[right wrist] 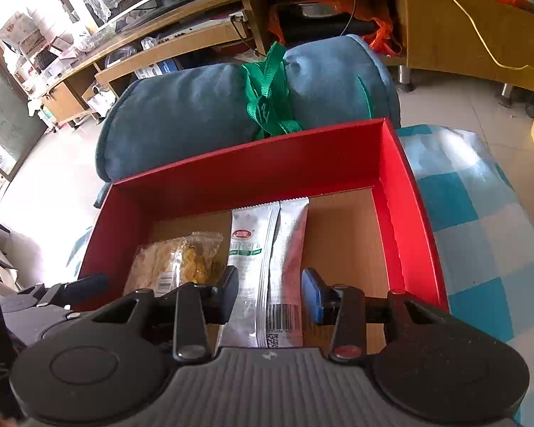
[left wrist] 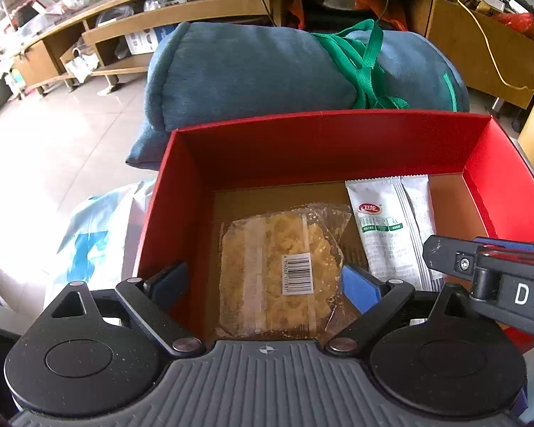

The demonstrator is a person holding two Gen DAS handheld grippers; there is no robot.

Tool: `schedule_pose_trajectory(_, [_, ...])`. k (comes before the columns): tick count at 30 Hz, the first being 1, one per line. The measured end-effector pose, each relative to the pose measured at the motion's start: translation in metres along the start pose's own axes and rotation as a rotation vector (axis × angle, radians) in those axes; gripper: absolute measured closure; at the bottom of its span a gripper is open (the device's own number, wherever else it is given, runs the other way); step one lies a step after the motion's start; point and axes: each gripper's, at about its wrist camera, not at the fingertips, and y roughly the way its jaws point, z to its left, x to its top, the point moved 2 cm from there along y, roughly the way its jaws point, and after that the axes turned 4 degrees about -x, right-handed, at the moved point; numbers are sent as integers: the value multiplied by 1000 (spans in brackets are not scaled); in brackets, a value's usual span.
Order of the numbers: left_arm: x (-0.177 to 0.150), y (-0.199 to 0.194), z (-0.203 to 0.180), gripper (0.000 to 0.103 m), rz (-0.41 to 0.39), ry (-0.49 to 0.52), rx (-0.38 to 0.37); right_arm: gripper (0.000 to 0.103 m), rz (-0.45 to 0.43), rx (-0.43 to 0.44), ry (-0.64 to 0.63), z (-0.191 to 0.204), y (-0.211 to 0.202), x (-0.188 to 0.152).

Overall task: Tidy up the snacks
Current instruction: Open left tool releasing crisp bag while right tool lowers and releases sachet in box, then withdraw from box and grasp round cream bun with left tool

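While both grippers hang over the red box [left wrist: 324, 149], we note two snacks already lying flat on its cardboard floor. A clear bag of yellow crackers [left wrist: 281, 270] sits at about 6 o'clock in the left wrist view, barcode sticker up; a white packet [left wrist: 391, 235] lies just beside it toward 3 o'clock, the two nearly touching along their long edges.

Our left gripper [left wrist: 263, 288] has its jaws spread wide, one on each side of the cracker bag and gripping nothing. Our right gripper [right wrist: 270, 295] is likewise spread, straddling the near end of the white packet [right wrist: 267, 267] without pinching it. Both appear to be empty.

Risks as we judge them:
- The grippers sit close together; the right one already shows at 3 o'clock in the left view. A careless lift or swing could knock one against the other.
- The left jaw of the left gripper is close to the box's left wall. Pulling out sideways could catch that wall and drag or tip the box, which seems to rest on a blue checked cloth [right wrist: 480, 235], soft footing by the look of it.
- Closing either gripper now would crush the crackers or crumple the packet.
- The rolled blue blanket [left wrist: 267, 74] at 12 o'clock presses near the far wall; a shove forward could jam the box against it.
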Motion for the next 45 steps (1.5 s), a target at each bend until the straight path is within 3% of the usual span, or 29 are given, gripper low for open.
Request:
schedule_pose_trajectory(14, [2,-32,5,7,-85,12,7,64,-76,-21,-35,9,-30,-2])
schedule_pose_trajectory(26, [-11,-62,12,7,-122,17,-35,62,-118,-9,-61,18,-66,-17])
schedule_pose_trajectory(38, [-52,-82,27,7,-72,28,-84,59,-75,6,-95,23,-83,-57])
schedule_pose_trajectory(45, [-74,-85,50,6,-8,-71,-152,59,2,-42,-139,26,-73,-85])
